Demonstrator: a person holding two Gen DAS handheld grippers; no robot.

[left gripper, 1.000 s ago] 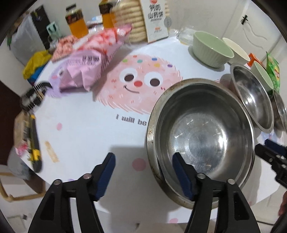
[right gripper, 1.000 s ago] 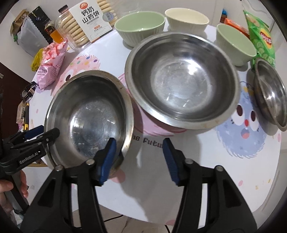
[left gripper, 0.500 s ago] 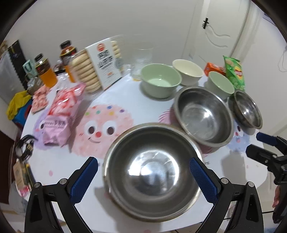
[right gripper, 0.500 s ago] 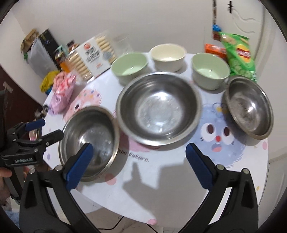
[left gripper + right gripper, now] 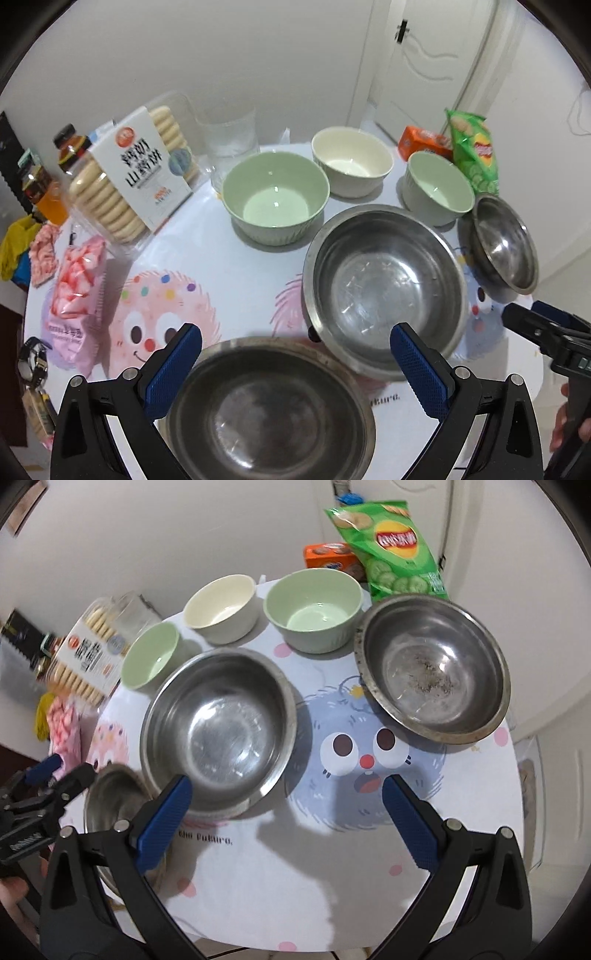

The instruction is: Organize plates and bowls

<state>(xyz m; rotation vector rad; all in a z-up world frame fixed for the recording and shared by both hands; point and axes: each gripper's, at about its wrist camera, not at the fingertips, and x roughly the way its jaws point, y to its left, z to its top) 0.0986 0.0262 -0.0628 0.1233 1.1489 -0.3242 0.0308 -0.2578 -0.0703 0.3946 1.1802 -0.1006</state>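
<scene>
Both tongs (image 5: 295, 363) (image 5: 286, 806) just spread wide, holding nothing, off the steel bowl's (image 5: 269, 410) rim.

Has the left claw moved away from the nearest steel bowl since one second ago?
Yes. The left claw has pulled back from the nearest steel bowl toward the table's near edge, its jaws just opened wide and empty; one finger was inside the bowl's rim before.

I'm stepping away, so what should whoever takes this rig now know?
Left gripper: open, empty, jaws just opened, above the near steel bowl.
Right gripper: open, empty, jaws just opened, above the tablecloth.
Middle steel bowl, speckled steel bowl, two green ribbed bowls and cream bowl stand separate.
Done: nothing nested.
Left: stack steel with steel, ceramic with ceramic.
</scene>
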